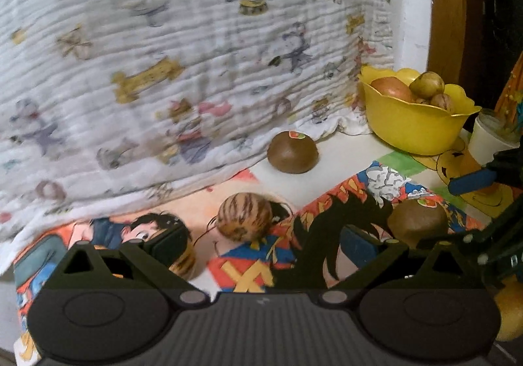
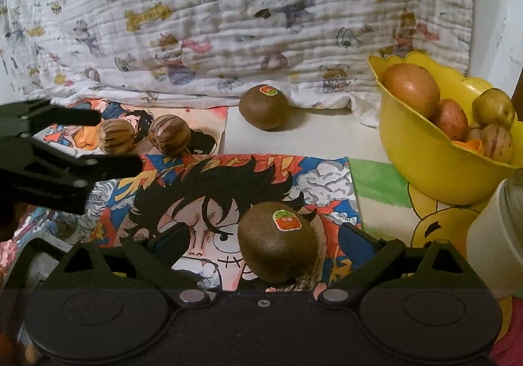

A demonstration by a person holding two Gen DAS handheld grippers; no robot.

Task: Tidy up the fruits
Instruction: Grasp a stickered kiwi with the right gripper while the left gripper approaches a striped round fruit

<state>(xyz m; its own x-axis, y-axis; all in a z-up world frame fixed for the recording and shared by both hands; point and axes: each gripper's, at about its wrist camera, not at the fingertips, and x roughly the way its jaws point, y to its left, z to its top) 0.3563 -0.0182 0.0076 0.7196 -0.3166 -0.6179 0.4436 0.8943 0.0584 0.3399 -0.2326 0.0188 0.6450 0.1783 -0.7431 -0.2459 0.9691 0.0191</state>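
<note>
A brown kiwi [image 2: 278, 243] with an orange sticker lies on a comic-print sheet [image 2: 202, 189] on the bench [image 2: 294, 137], right between the fingers of the right hand-held gripper [image 2: 261, 243]. Those fingers stand wide apart, and neither pad touches the fruit; it holds nothing. A second kiwi [image 2: 263, 106], also stickered, sits farther back on the bare white part of the bench, near the hem of a white cloth [image 2: 228, 23] printed with cartoon animals and bones.

To the left, two striped brown fruits [image 2: 169, 134] lie side by side on another comic sheet. The left hand-held gripper [image 1: 261, 245] is spread wide as well and grips nothing. In its own view one striped fruit [image 1: 245, 215] lies ahead between its fingers, clear of both, while the other striped fruit [image 1: 184, 259] sits low beside its left finger, partly hidden; I cannot tell if they touch. From the right wrist view this gripper reaches in from the left edge, with its fingertips close to the two striped fruits.

On the right stands a yellow bowl [image 2: 425, 176] with a wavy rim, holding several fruits: a large reddish-brown one [image 2: 410, 90], a smaller red one, a yellowish one and a pale striped one. A white cup [image 2: 493, 235] stands just in front of the bowl.
</note>
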